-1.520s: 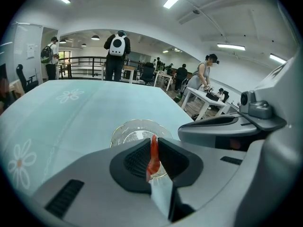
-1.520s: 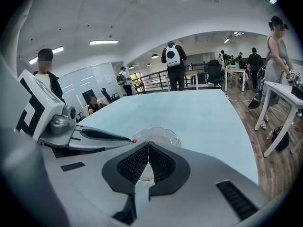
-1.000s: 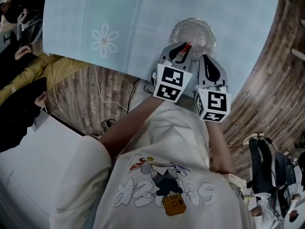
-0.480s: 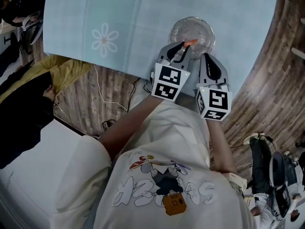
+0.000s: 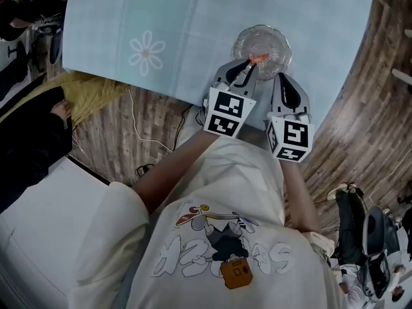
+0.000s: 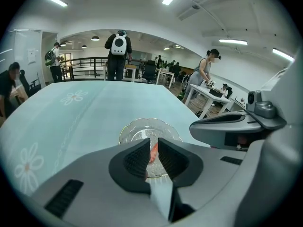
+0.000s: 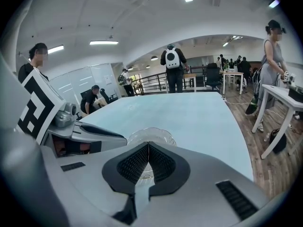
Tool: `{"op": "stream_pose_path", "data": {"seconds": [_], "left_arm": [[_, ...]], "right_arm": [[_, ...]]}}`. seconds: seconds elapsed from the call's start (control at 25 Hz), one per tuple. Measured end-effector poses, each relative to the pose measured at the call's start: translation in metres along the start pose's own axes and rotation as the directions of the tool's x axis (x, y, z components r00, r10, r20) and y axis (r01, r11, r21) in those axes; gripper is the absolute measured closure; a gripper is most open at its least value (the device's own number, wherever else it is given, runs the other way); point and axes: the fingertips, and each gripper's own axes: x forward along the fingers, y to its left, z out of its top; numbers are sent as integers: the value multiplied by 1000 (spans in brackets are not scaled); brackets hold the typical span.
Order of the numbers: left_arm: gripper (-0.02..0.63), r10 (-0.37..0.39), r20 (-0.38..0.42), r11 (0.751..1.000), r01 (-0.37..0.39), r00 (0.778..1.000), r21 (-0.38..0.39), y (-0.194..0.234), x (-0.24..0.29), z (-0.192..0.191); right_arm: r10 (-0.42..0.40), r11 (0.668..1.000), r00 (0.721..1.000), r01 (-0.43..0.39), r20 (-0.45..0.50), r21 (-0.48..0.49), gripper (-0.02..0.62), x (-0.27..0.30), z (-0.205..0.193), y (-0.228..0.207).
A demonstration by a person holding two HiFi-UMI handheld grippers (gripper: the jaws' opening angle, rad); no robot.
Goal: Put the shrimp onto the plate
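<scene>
A clear glass plate point(image 5: 270, 39) with a scalloped rim sits near the front edge of the pale blue table point(image 5: 193, 24). My left gripper point(image 5: 247, 65) is shut on an orange shrimp point(image 5: 259, 58), whose end pokes out over the plate's near rim. In the left gripper view the shrimp point(image 6: 154, 151) shows as an orange strip between the dark pads, with the plate point(image 6: 137, 129) just beyond. My right gripper point(image 5: 281, 77) is shut and holds nothing, just short of the plate point(image 7: 158, 135), to the right of the left one.
The table's cloth carries a white flower print point(image 5: 146, 52). Wooden floor point(image 5: 360, 108) surrounds the table, with cables point(image 5: 151, 137) under its front edge. People stand at the far end of the room point(image 6: 117, 56), and a white side table point(image 7: 279, 98) is to the right.
The left gripper has carried the shrimp a little forward, so its tip now reaches over the plate's near rim. The right gripper has stayed put.
</scene>
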Motion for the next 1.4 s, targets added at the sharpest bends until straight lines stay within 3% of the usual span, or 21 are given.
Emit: {"op": "stream_pose_path", "data": {"seconds": [0.8,1.08,1.4], "left_arm": [[552,6,120,999,-11,993,45,-26,-56,32],[598,26,195,994,-46,980,99,-27,-86,51],[598,8,281,991,-46,960,129,-31,-128,82]], "right_arm": [[8,999,998,-5,64,-42,572,-38,21,21],[53,995,995,-45,89,-94,572,-64,36,43],[103,991,977,-84,187,-106,572,-99,75,58]]}}
